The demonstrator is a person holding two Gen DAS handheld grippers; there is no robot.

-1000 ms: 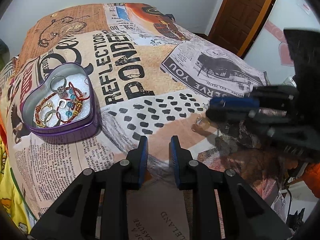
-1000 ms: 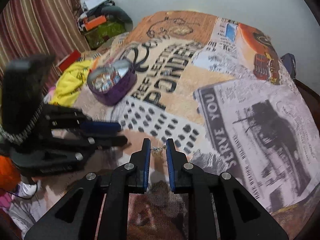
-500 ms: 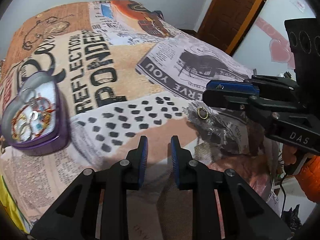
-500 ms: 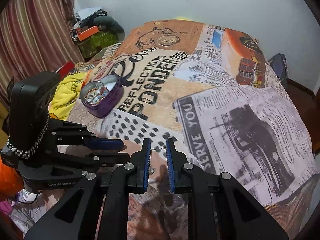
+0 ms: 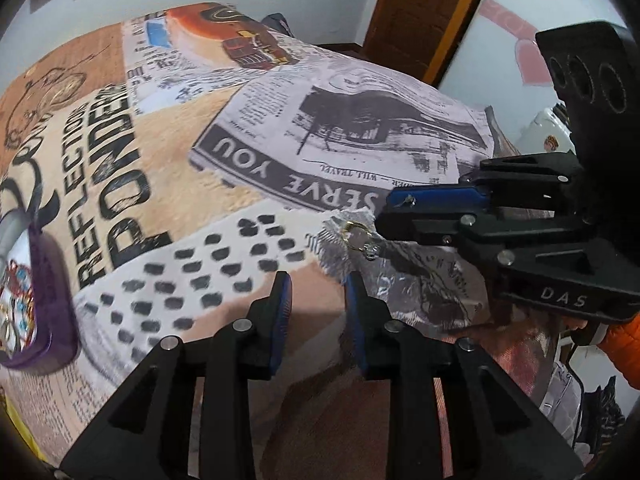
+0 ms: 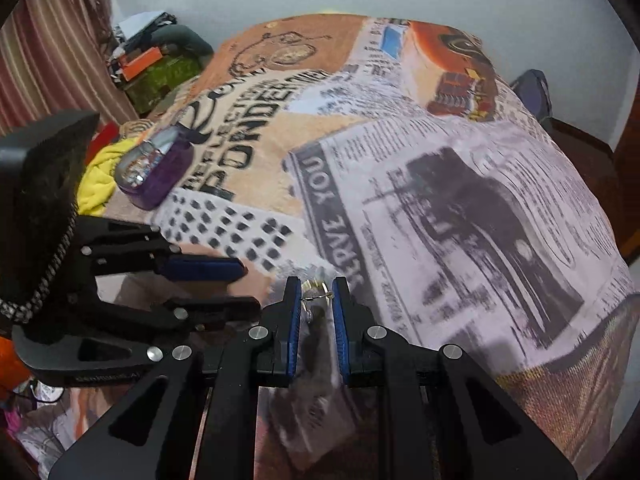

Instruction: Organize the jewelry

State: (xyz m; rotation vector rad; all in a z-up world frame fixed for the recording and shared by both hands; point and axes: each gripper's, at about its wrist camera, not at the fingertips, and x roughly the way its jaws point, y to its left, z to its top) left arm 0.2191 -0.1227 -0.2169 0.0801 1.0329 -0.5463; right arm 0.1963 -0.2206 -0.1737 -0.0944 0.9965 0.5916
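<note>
My right gripper (image 6: 316, 294) (image 5: 384, 216) is shut on a gold earring (image 6: 315, 296), held by its thin wire between the blue pads. The earring's gold ring and a clear plastic packet (image 5: 404, 276) hang below the tips, above the bed. My left gripper (image 5: 318, 280) (image 6: 244, 284) is open and empty, just left of and below the hanging packet. A purple heart-shaped tin (image 6: 154, 168) holding rings and beaded bracelets sits on the bedspread far left; it also shows in the left wrist view (image 5: 44, 300).
A newspaper-print bedspread (image 6: 440, 168) covers the bed. A yellow cloth (image 6: 98, 172) lies beside the tin. Clutter and a striped curtain (image 6: 44, 64) are at the far left. A wooden door (image 5: 424, 12) stands behind the bed's right side.
My right gripper has lifted the earring and packet off the bedspread. My left gripper has swung right, away from the tin and toward the packet, staying open.
</note>
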